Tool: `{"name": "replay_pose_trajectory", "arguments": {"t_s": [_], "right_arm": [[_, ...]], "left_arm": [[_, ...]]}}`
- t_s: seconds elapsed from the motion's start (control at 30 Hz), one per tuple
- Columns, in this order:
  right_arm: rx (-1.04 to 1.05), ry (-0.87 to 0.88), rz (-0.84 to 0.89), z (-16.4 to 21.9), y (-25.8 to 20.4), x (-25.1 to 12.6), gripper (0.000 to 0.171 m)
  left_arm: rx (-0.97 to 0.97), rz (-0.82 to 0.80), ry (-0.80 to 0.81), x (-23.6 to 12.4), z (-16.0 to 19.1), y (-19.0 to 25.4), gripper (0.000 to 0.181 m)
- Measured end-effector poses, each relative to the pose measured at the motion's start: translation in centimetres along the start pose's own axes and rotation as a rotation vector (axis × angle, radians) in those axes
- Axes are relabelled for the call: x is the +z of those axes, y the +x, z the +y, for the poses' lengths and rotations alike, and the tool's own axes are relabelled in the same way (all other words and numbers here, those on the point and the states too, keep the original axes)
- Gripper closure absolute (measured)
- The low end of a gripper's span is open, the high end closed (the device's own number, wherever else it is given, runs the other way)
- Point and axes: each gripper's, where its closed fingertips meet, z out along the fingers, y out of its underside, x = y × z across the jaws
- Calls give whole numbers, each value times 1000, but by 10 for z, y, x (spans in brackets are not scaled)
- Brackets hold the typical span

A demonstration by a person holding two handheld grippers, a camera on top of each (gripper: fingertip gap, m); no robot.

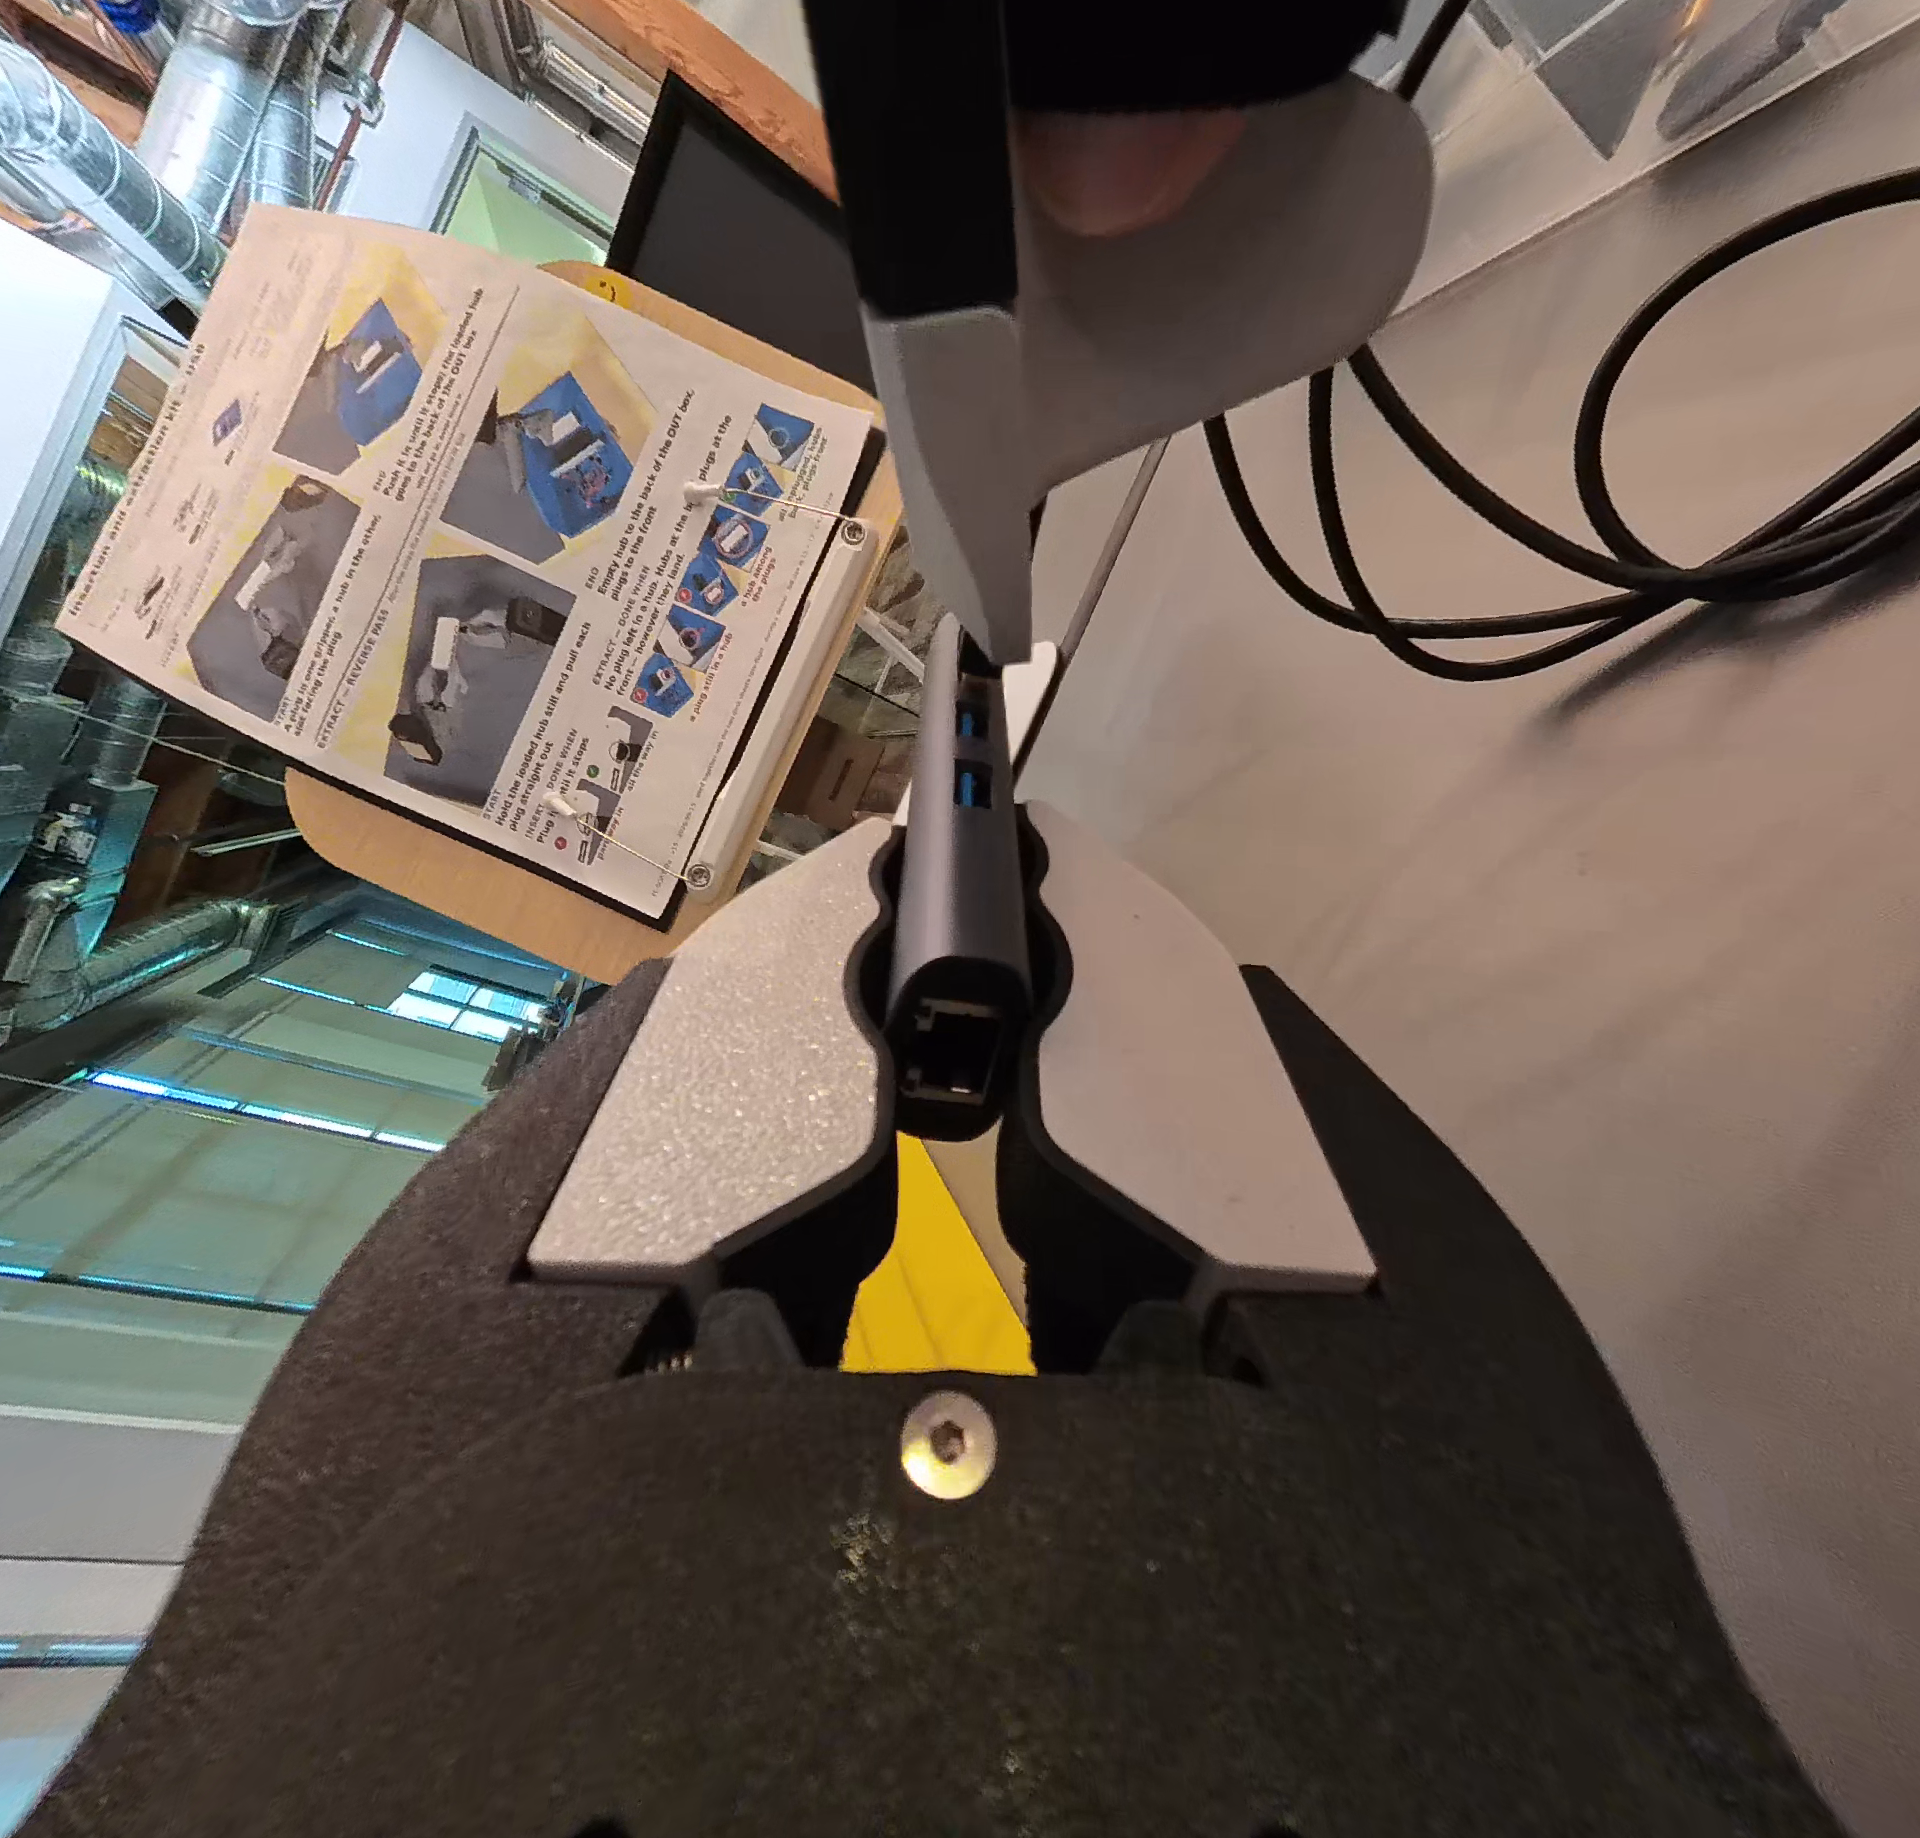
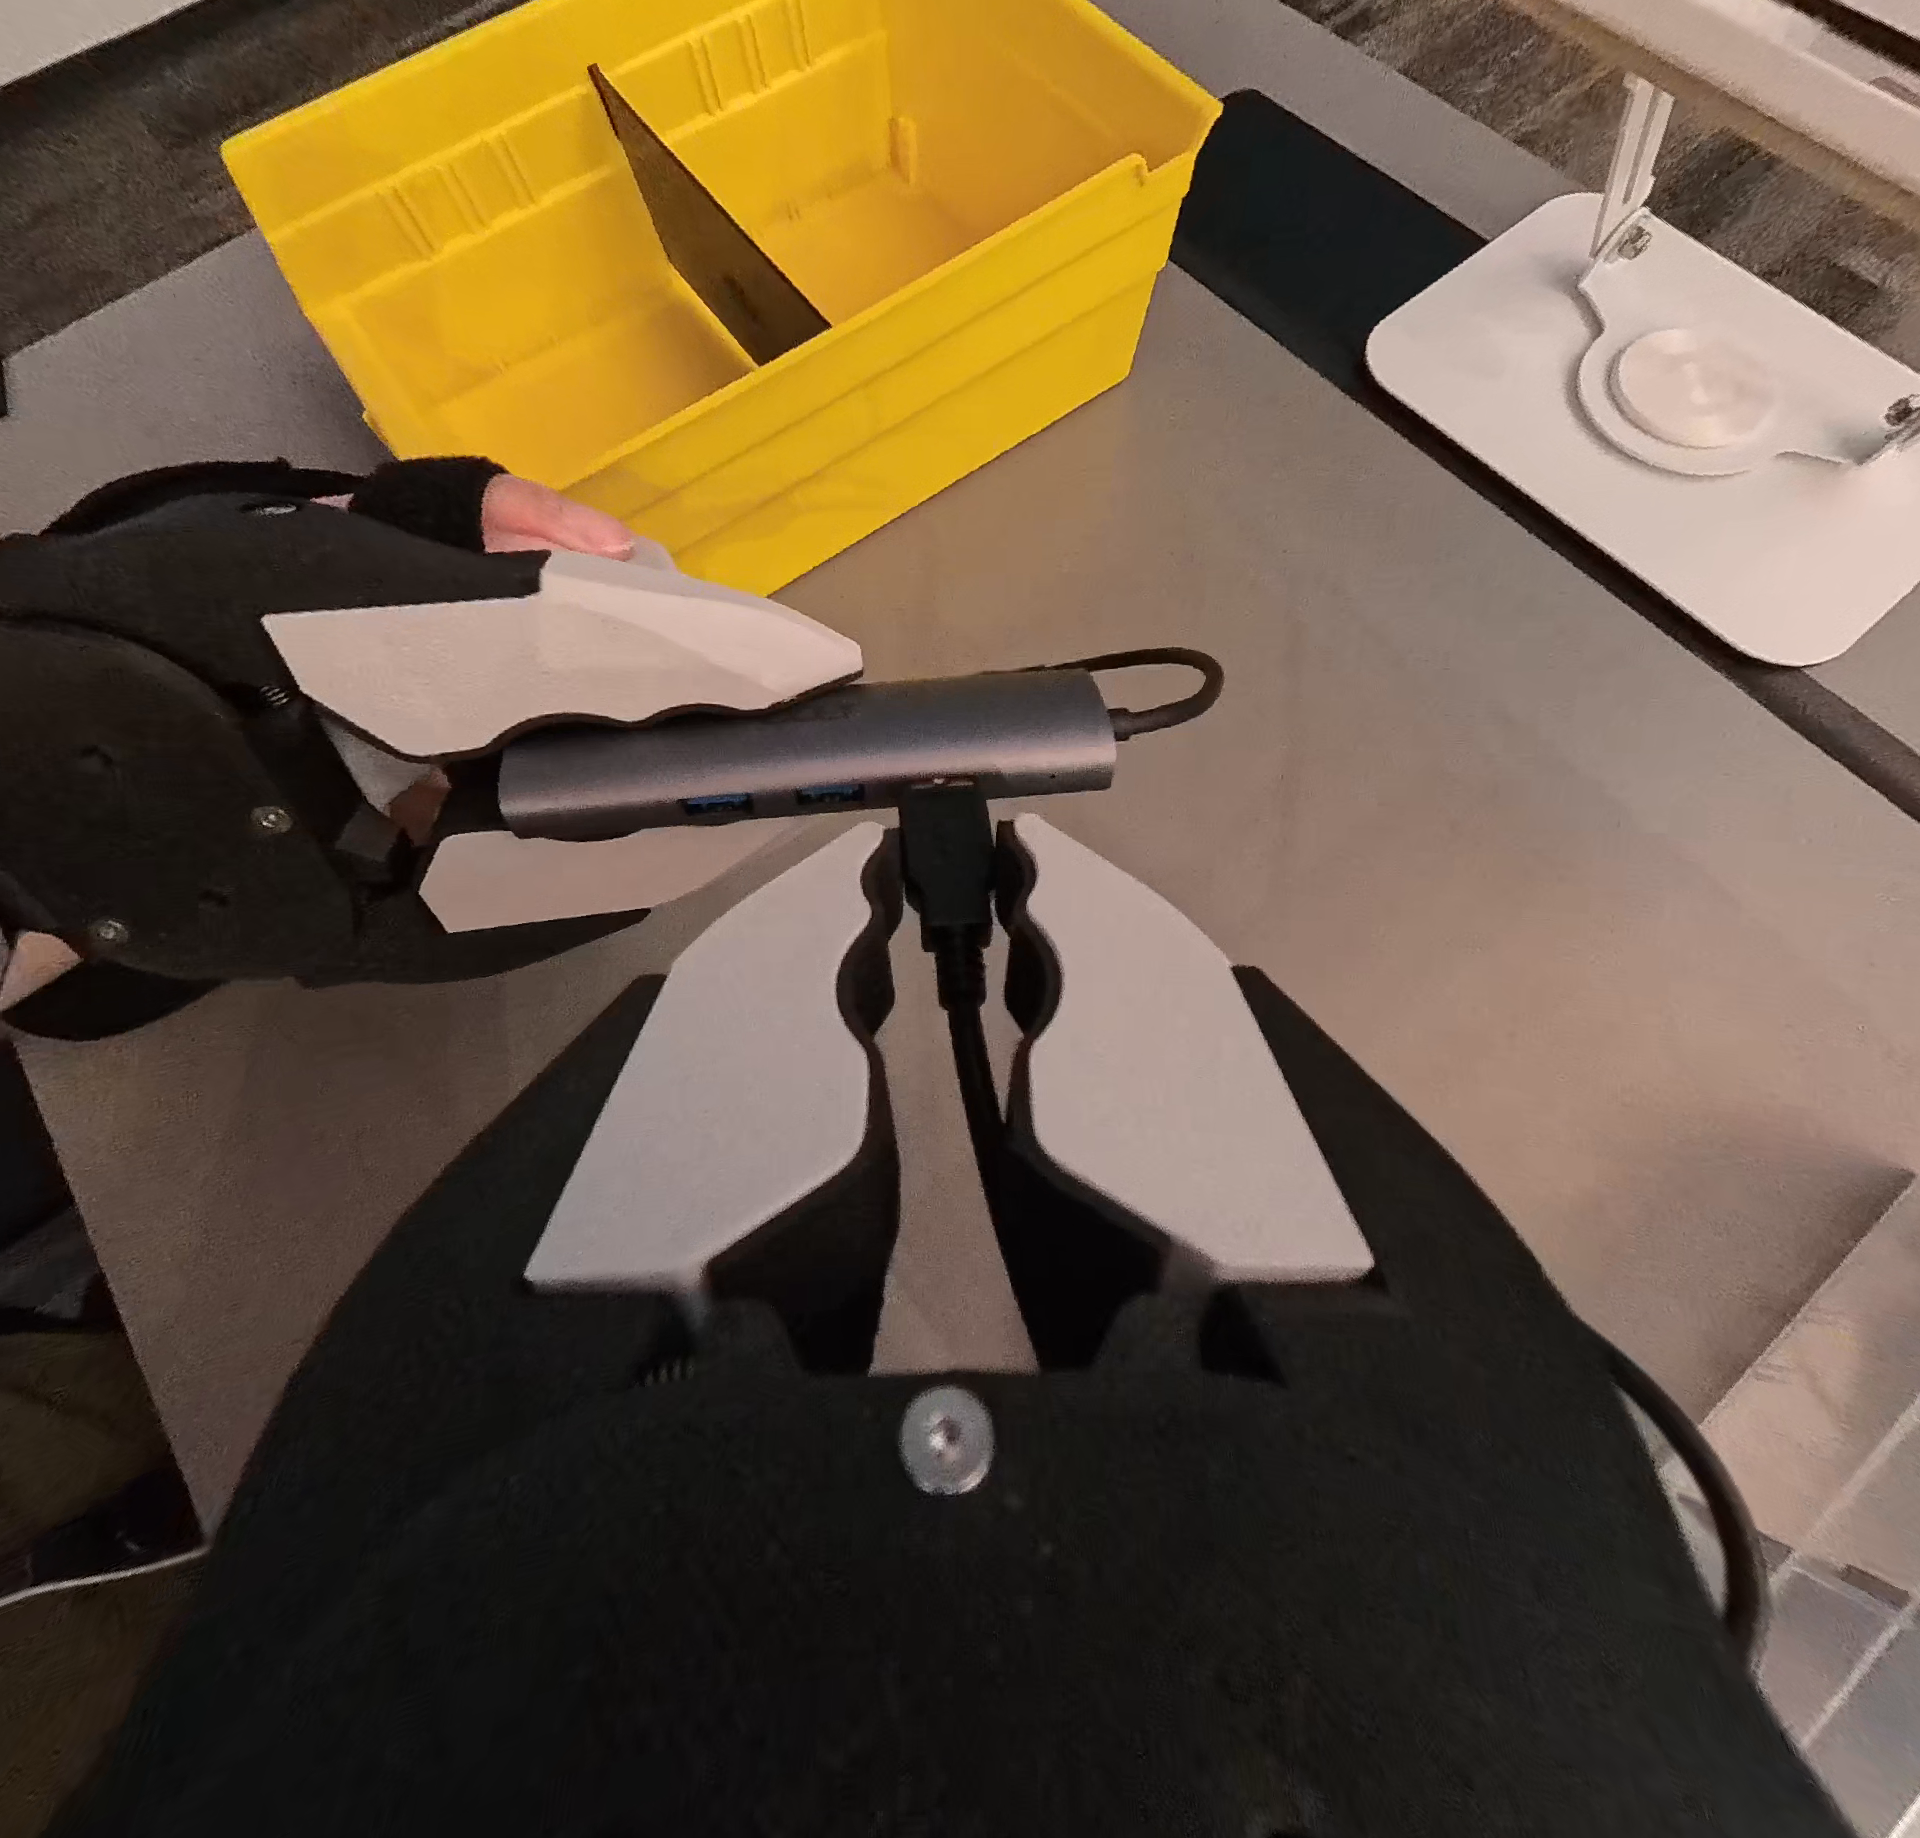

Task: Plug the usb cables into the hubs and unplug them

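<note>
Between the right gripper (image 2: 945, 853) fingers, plug (image 2: 943, 869) meets left-held hub (image 2: 821, 749).

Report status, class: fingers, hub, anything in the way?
Left gripper shut on hub. Right gripper shut on USB plug, seated in hub. Nothing in the way.

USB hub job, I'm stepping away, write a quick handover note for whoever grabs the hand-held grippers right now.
Left hand-held gripper: shut on the grey USB hub, held above the table.
Right hand-held gripper: shut on the black USB plug, which meets the hub's port nearest the pigtail.
Two blue ports free.
Yellow divided bin behind looks empty.
Can't tell if the plug is going in or coming out; check seating, then continue.
</note>
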Motion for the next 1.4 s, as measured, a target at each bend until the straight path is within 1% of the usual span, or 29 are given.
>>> {"name": "replay_pose_trajectory", "arguments": {"t_s": [0.13, 0.33, 0.53, 0.8, 1.03, 1.13, 1.2, 1.4], "right_arm": [[-17, -4, -5, 4, 0, -2, 153], [-31, -31, 26, 9, 1, 1, 153], [-31, -32, 32, 8, 1, 1, 153], [-9, -54, 4, 17, 2, 2, 153], [37, -32, -85, 18, -2, -6, 153], [42, -29, -97, 20, -2, -9, 153], [38, -32, -75, 21, -1, -9, 153], [48, -52, 67, 24, 0, -6, 153]], "left_arm": [[10, 16, 8, 0, -2, 4, 164], [78, 1, -33, 1, 3, 8, 165], [77, 5, -38, 3, 8, 8, 165], [89, 54, -49, 3, 8, 16, 165], [88, 59, -12, 1, 2, 15, 165], [94, 62, -10, 1, 0, 17, 165], [94, 70, -17, 1, 0, 18, 165], [116, 71, -52, 3, 6, 19, 165]]}}
